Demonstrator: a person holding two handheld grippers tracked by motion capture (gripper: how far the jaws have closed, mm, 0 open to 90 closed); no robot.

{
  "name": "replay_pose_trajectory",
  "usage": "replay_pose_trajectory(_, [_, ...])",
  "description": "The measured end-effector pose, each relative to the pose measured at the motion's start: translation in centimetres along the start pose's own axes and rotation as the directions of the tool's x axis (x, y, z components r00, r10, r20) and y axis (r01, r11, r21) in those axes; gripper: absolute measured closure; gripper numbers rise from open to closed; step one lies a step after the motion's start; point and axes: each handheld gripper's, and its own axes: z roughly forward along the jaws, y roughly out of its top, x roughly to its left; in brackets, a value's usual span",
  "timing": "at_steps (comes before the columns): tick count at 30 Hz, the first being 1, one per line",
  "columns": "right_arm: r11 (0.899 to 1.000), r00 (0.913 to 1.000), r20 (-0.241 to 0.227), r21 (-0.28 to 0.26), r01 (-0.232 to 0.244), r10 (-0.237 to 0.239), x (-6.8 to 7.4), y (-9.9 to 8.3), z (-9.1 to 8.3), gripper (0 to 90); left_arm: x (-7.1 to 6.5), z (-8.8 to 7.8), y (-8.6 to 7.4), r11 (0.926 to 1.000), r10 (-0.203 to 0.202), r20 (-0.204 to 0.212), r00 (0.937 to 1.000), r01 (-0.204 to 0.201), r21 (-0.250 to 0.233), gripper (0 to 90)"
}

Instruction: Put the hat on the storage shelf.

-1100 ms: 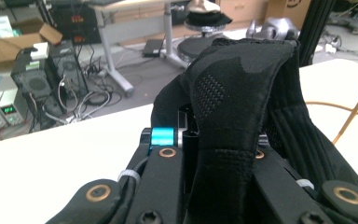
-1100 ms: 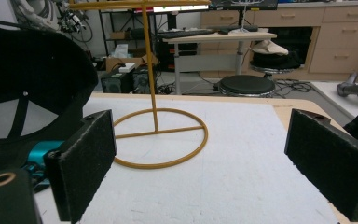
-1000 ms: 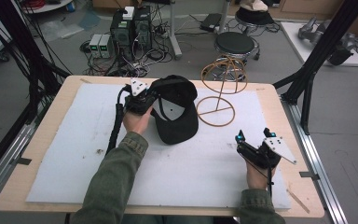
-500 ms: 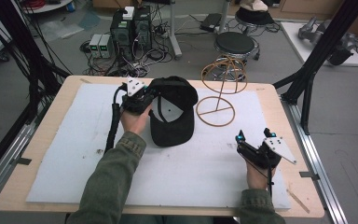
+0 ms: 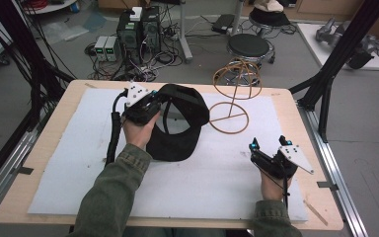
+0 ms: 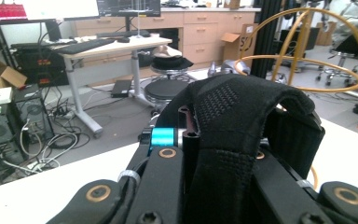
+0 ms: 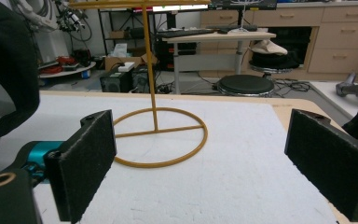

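High view — left gripper (image 5: 150, 106) clamping black cap (image 5: 177, 129), right gripper (image 5: 269, 147) wide open

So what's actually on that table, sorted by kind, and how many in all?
Black caps: 1
Gold wire hat stands: 1
Handheld grippers: 2, the left gripper clamped on the cap and the right gripper open
White mats: 1
Total: 5

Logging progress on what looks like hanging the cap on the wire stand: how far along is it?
Done: the left gripper is shut on the black cap, its crown raised off the mat. In hand: carrying it; the gold wire stand is bare. Left: setting the cap on top. The right gripper is open, idle.
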Motion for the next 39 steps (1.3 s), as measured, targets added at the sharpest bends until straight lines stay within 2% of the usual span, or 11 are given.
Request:
replay_pose_trajectory(7, [1.0, 1.0, -0.002, 0.0, 0.006, -0.006, 0.0, 0.0, 0.0, 7.7, 0.0, -1.4, 0.2, 0.9998, -0.009, 0.044, 0.999, 0.01, -0.016, 86.4])
replay_pose_trajectory(13, [1.0, 1.0, 0.0, 0.001, 0.007, -0.007, 0.0, 0.0, 0.0, 7.7, -0.2, -2.7, 0.7, 0.999, 0.026, 0.107, 0.994, -0.022, -0.039, 86.4])
replay_pose_trajectory(16, [1.0, 1.0, 0.0, -0.003, 0.009, -0.009, 0.1, 0.0, 0.0, 7.7, -0.6, -3.7, 1.1, 0.9979, 0.05, 0.166, 0.9849, -0.042, -0.049, 86.4])
replay_pose_trajectory(25, [1.0, 1.0, 0.005, -0.005, 0.009, -0.008, 0.3, 0.0, -0.2, 7.8, -1.1, -5.6, 1.6, 0.9961, 0.062, 0.237, 0.9696, -0.045, -0.076, 86.4])
replay_pose_trajectory(31, [1.0, 1.0, 0.005, -0.006, 0.005, -0.005, 0.4, 0.0, -0.4, 7.7, -1.2, -6.9, 1.7, 0.9928, 0.071, 0.291, 0.9543, -0.039, -0.113, 86.4])
replay_pose_trajectory(32, [1.0, 1.0, 0.006, -0.011, 0.005, -0.004, 0.5, 0.0, -0.5, 7.7, -1.1, -7.4, 1.7, 0.9912, 0.076, 0.312, 0.9469, -0.038, -0.126, 86.4])
replay_pose_trajectory(33, [1.0, 1.0, 0.006, -0.011, 0.005, -0.004, 0.5, 0.0, -0.5, 7.7, -1.1, -7.4, 1.7, 0.9912, 0.076, 0.312, 0.9469, -0.038, -0.126, 86.4])
replay_pose_trajectory(36, [1.0, 1.0, 0.003, -0.02, -0.001, 0.001, 0.4, 0.1, -0.6, 7.7, -0.9, -8.5, 1.8, 0.9874, 0.076, 0.366, 0.9275, -0.019, -0.157, 86.4])
replay_pose_trajectory(37, [1.0, 1.0, 0.002, -0.02, -0.008, 0.008, 0.5, 0.1, -0.7, 7.7, -0.9, -8.5, 1.8, 0.9874, 0.076, 0.366, 0.9275, -0.019, -0.157, 86.4])
replay_pose_trajectory(38, [1.0, 0.9999, -0.005, -0.026, -0.015, 0.015, 0.5, 0.2, -0.8, 7.7, -0.6, -9.1, 1.7, 0.9852, 0.065, 0.391, 0.9179, 0.004, -0.171, 86.3])
replay_pose_trajectory(39, [0.999, 0.9994, -0.019, -0.036, -0.03, 0.029, 0.6, 0.2, -0.9, 7.7, -0.6, -9.1, 1.7, 0.9852, 0.065, 0.391, 0.9179, 0.004, -0.171, 86.4])
